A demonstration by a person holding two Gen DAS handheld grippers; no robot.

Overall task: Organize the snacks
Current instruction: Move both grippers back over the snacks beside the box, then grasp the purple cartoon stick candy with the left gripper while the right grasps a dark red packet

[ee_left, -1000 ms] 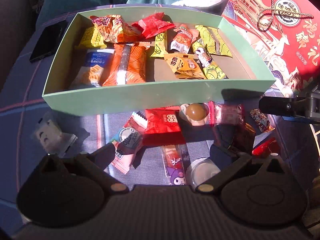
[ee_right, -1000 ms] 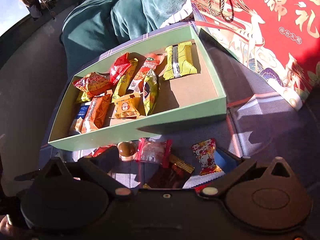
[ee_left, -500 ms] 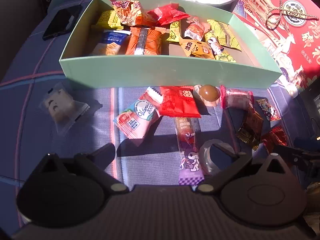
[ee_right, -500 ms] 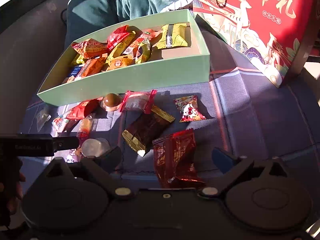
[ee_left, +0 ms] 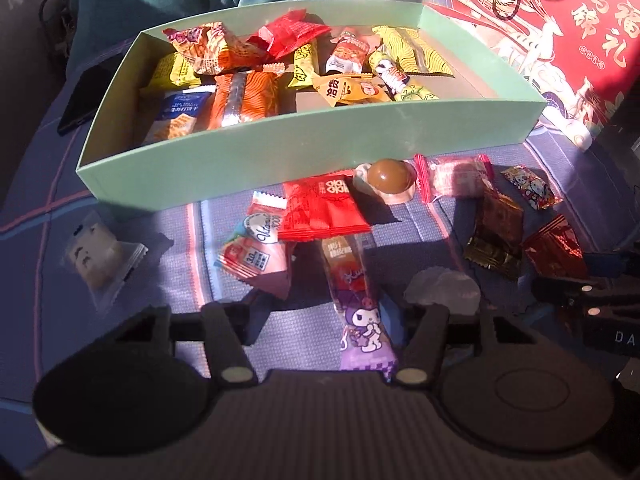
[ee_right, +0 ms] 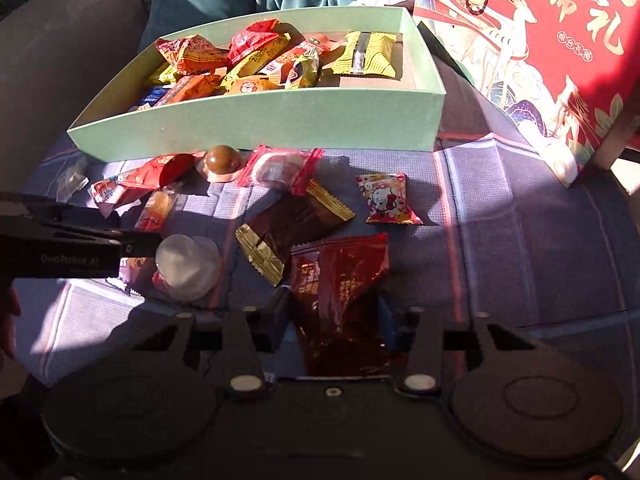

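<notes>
Between the narrowed jaws of the left gripper (ee_left: 324,320) lies a long purple-ended snack stick (ee_left: 356,300), its printed tail toward the camera; the jaws have just been closing from full spread, and the right finger sits against the wrapper's edge while the left one appears to stand a little clear, so whether the stick is truly pinched I cannot tell; a clear jelly cup (ee_left: 442,290) sits just beside the right finger. Across at the right gripper (ee_right: 334,322) the same has happened; its jaws have just been closing and now sit tight against both sides of a dark red foil packet (ee_right: 340,292), which looks gripped at its near end. A second ago both tools hovered spread nearer the box; since then they have dropped onto the loose pile and each has chosen a piece. My reading is that two pickups are under way together, with lifting and carrying to follow. Further out, a brown-and-gold packet (ee_right: 292,226), a cartoon-cat sweet (ee_right: 388,204), a red packet (ee_left: 320,208) and a chocolate-topped cup (ee_left: 386,178) lie on the blue cloth (ee_left: 48,208), not yet sorted; beyond them the green box (ee_left: 304,148) already holds a good many wrapped snacks, with bare floor at its right end for more.
</notes>
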